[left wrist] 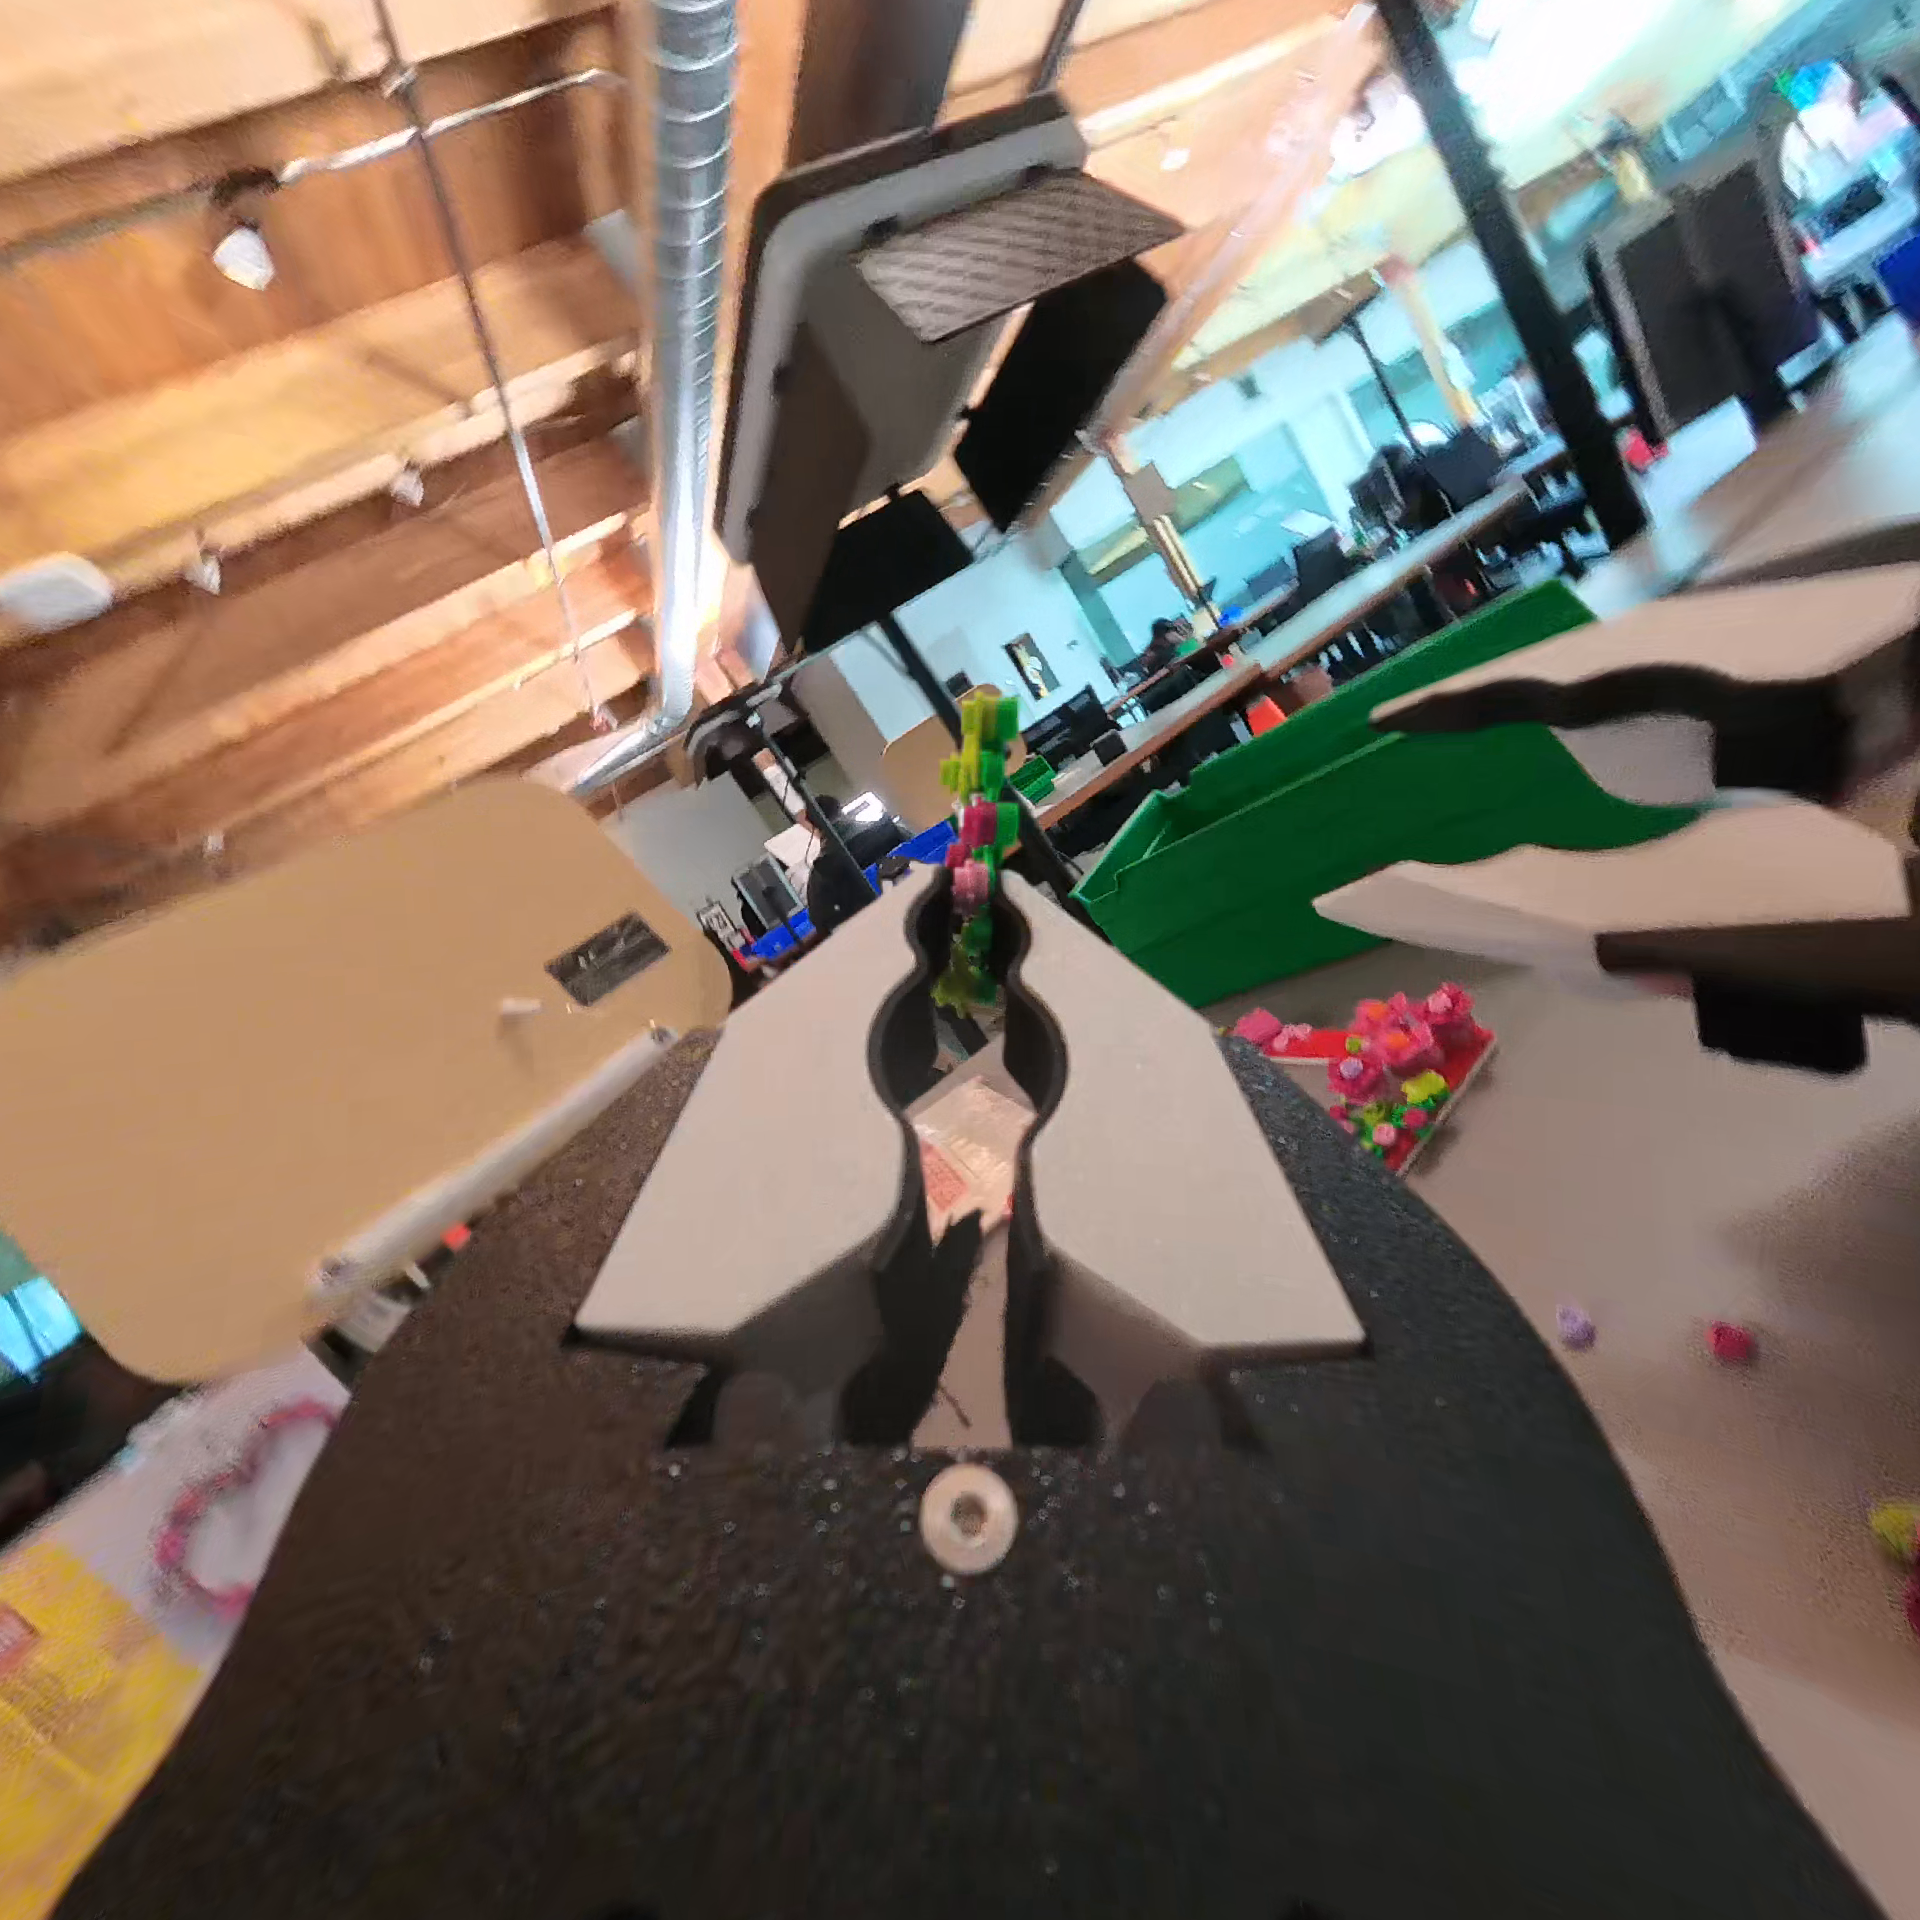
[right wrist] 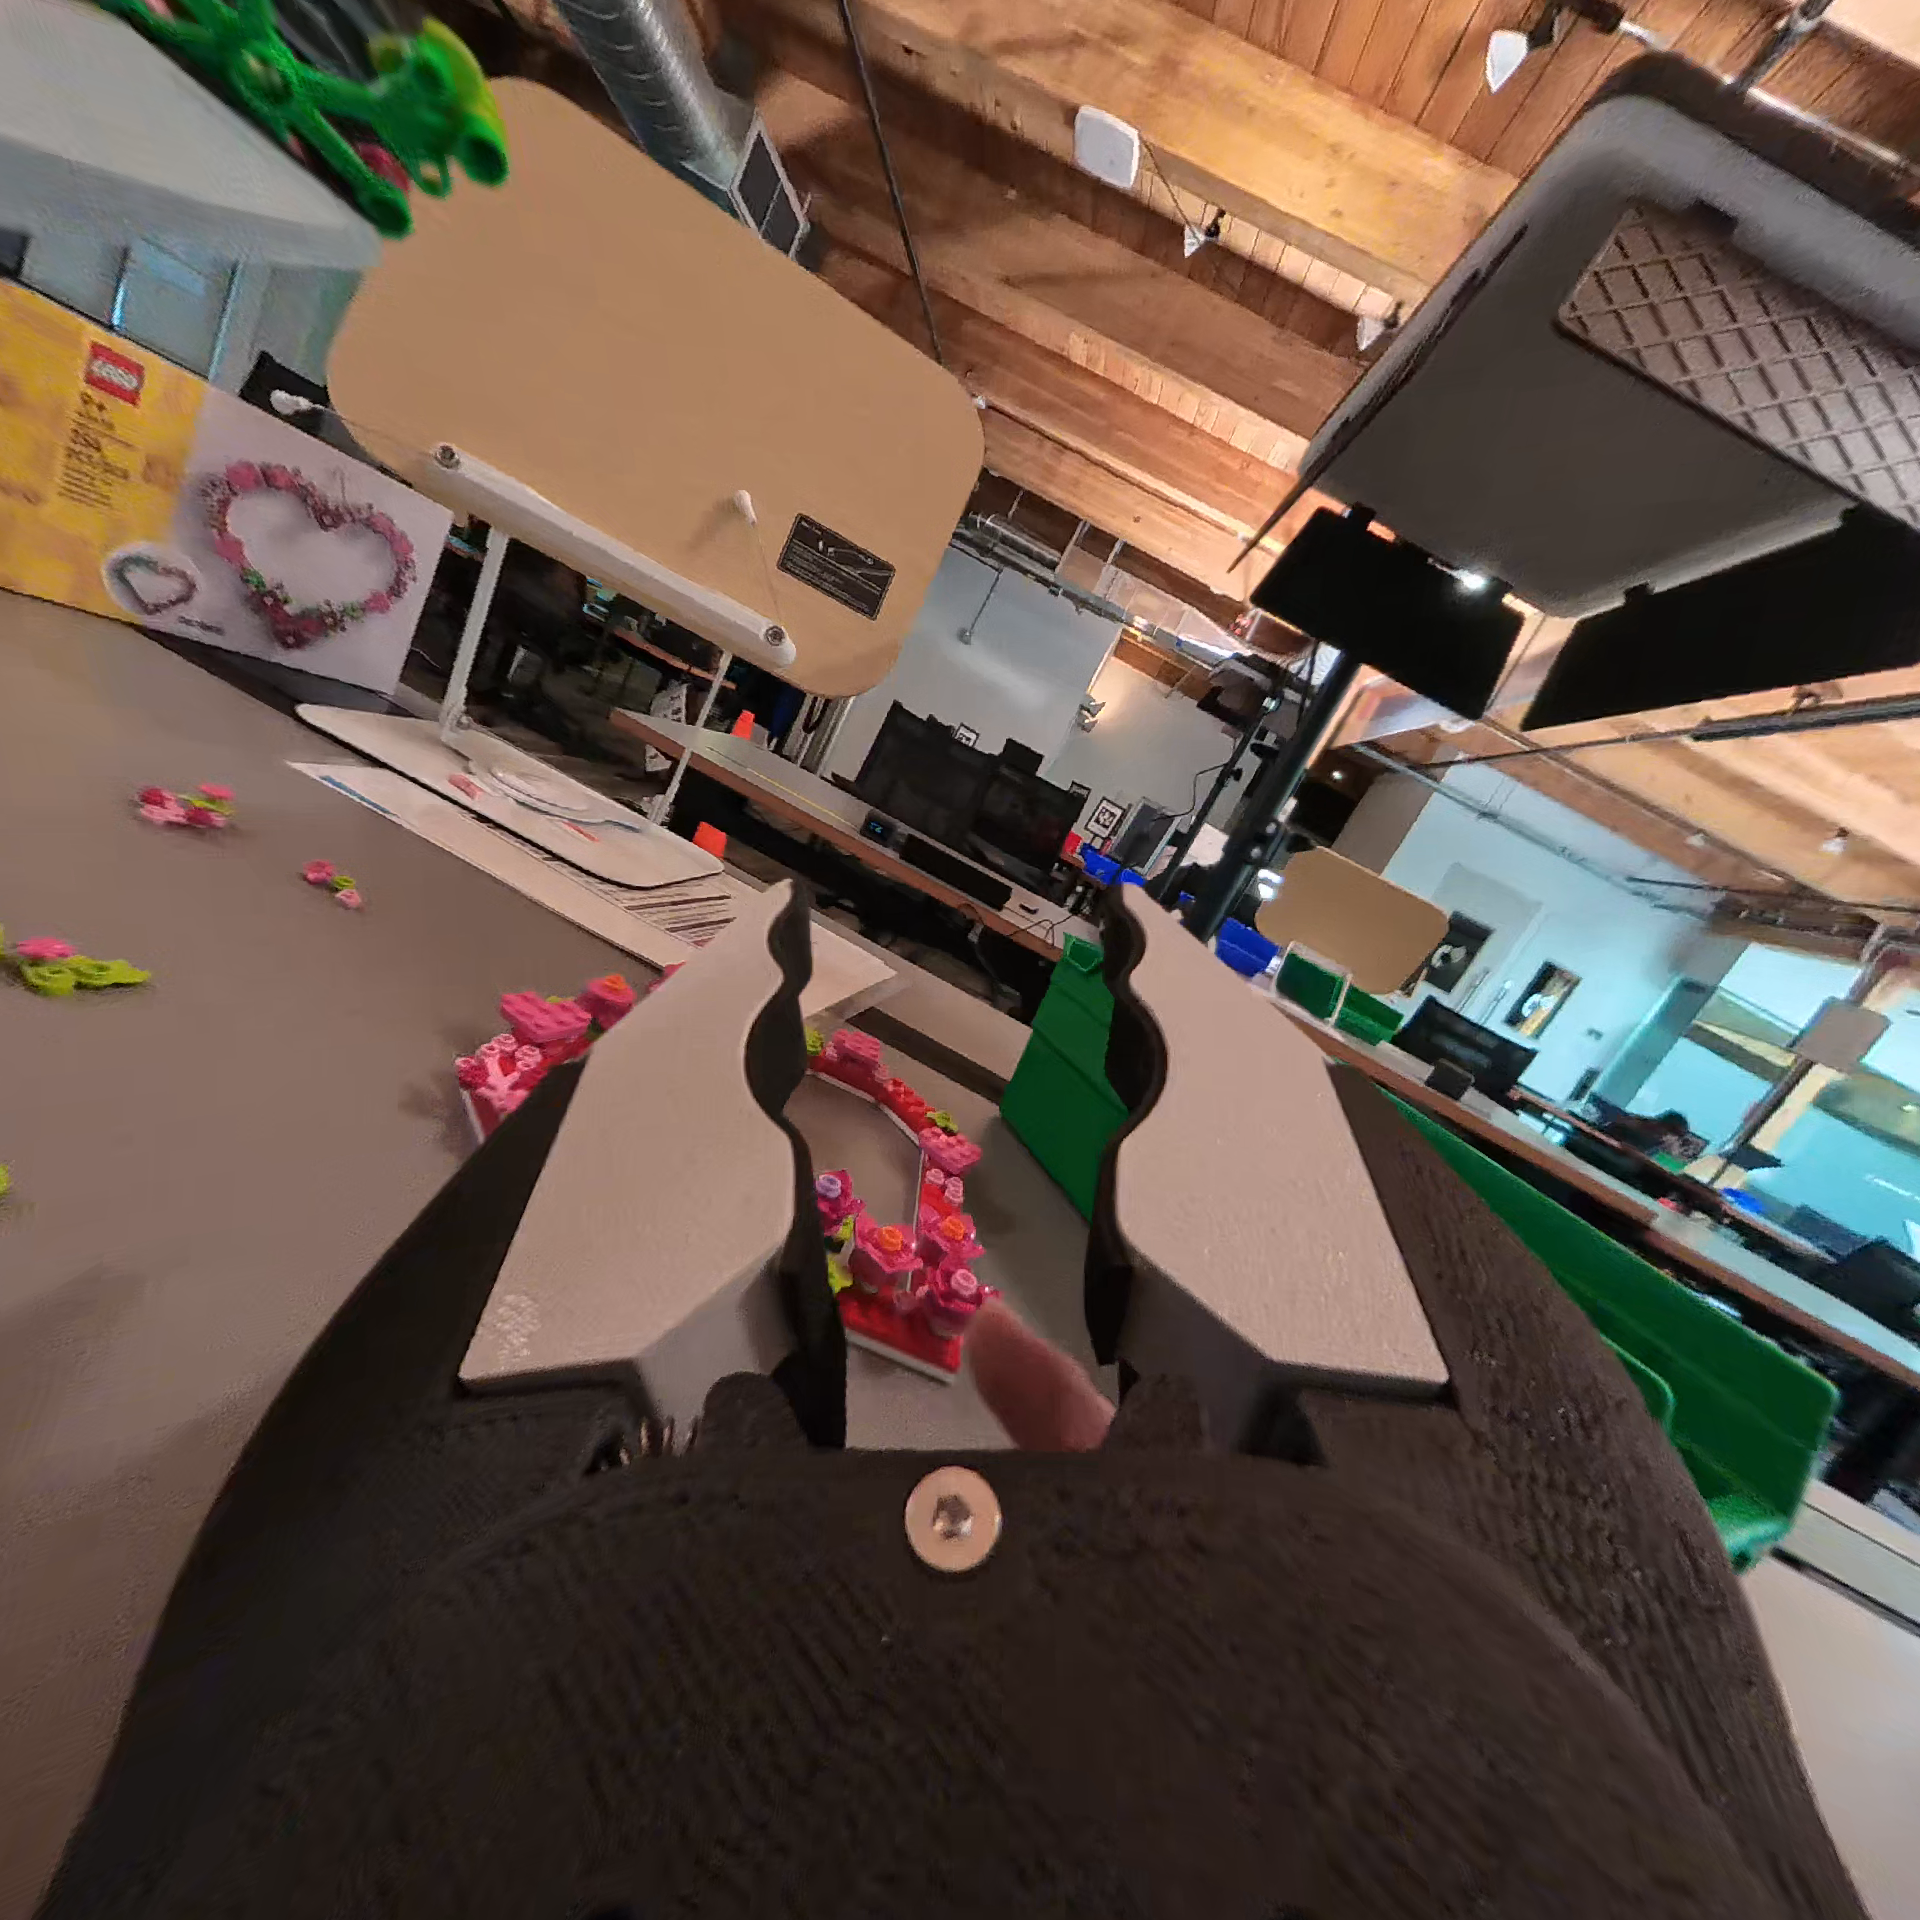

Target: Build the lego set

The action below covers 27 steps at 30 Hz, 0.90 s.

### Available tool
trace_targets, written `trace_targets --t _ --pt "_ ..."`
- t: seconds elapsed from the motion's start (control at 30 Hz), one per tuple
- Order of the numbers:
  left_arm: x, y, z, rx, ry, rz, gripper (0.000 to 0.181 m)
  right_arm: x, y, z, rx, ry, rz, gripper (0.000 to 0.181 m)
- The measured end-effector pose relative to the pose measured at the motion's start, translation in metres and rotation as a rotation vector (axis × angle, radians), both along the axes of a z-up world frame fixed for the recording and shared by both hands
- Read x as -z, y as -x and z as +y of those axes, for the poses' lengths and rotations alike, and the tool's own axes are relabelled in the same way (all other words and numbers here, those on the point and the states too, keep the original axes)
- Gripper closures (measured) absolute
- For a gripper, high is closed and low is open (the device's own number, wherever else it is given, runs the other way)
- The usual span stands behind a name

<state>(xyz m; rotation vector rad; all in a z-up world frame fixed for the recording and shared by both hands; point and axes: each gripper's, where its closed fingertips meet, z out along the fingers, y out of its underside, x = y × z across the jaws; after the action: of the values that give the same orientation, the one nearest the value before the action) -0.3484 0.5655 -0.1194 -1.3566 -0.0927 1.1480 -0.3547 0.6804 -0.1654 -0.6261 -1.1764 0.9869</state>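
My left gripper (left wrist: 974, 896) is shut on a green and pink lego sprig (left wrist: 975, 800) that sticks out past its fingertips, raised off the table. The sprig's green part also shows in the right wrist view (right wrist: 343, 125), at the top left. The red and pink heart-shaped lego build (right wrist: 904, 1236) lies on the grey table (right wrist: 260, 1091), below and between the fingers of my right gripper (right wrist: 956, 925), which is open and empty. The build (left wrist: 1403, 1070) lies to the right in the left wrist view, under the right gripper (left wrist: 1662, 821).
A green tray (right wrist: 1070, 1060) stands just behind the build. Loose pink and green pieces (right wrist: 187, 805) lie scattered on the left of the table. The lego box (right wrist: 156, 499) stands at the back left beside a tan board on a white stand (right wrist: 644, 395). A person's fingertip (right wrist: 1029, 1382) shows under my right gripper.
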Motion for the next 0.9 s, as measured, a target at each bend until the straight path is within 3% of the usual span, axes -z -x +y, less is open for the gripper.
trace_targets --t 0.07,0.17,0.37,0.6,0.9 --pt "0.012 0.016 0.000 -0.005 -0.091 -0.076 0.177 -0.001 0.008 0.001 0.010 -0.013 0.014 0.125" --pt "0.035 0.024 0.009 0.021 -0.072 -0.103 0.177 -0.008 0.019 0.003 0.005 0.019 0.055 0.125" --pt "0.041 0.011 0.017 0.111 -0.065 -0.103 0.177 -0.011 0.062 -0.019 -0.055 -0.030 0.077 0.126" --pt "0.051 0.017 0.009 0.152 -0.137 -0.224 0.177 -0.015 0.035 -0.021 -0.105 0.011 0.098 0.133" --pt "0.059 0.014 0.008 0.177 -0.141 -0.307 0.177 -0.006 0.036 -0.015 -0.104 0.054 0.043 0.133"
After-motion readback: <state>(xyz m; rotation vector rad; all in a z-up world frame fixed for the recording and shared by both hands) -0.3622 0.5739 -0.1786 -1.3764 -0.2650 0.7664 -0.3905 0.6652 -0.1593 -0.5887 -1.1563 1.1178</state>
